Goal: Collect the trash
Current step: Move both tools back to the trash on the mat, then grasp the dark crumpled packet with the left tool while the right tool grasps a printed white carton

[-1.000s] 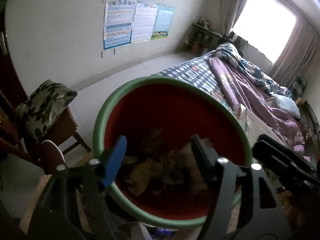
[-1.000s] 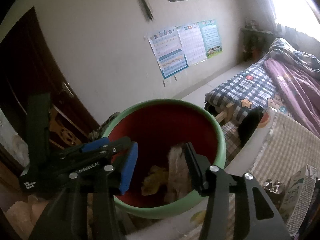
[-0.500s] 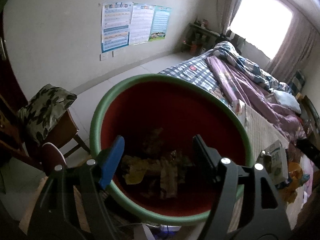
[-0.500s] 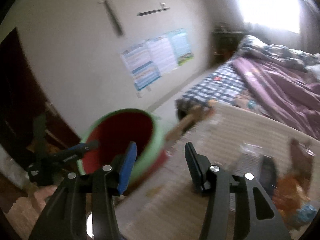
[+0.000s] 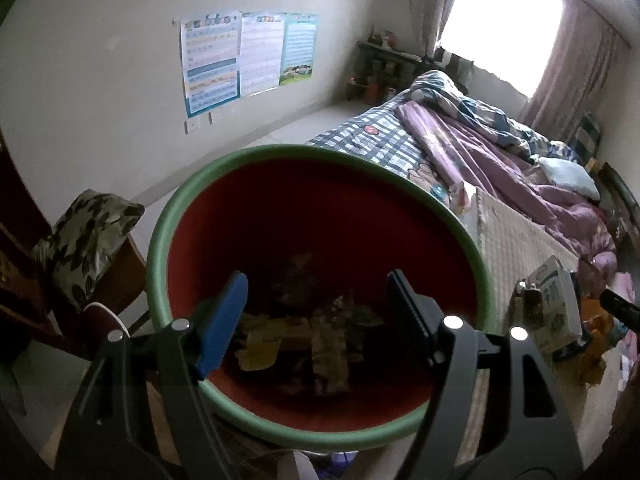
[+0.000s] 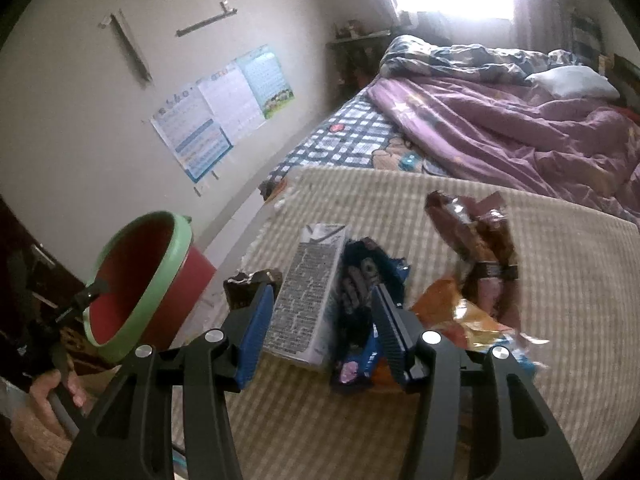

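**Trash Collection: Gripper and Workpiece Status**

The bed (image 6: 500, 120), carrying a purple quilt (image 6: 520, 128), is occupying the far side of the room. A beige striped mat (image 6: 560, 280) is lying in front of it and is supporting the trash pile.

The red bin with the green rim (image 5: 158, 248) is sitting directly ahead of the left gripper (image 5: 316, 316), with wrappers (image 5: 328, 344) lying at its bottom. The left gripper is standing wide apart and is gripping nothing.

The right gripper (image 6: 324, 324) is also spread wide and empty, hovering over the pile. A milk carton (image 6: 308, 292) is lying between its fingers, touching a dark blue wrapper (image 6: 356, 308). A brown wrapper (image 6: 476, 240) and an orange wrapper (image 6: 452, 316) are lying just beside them.
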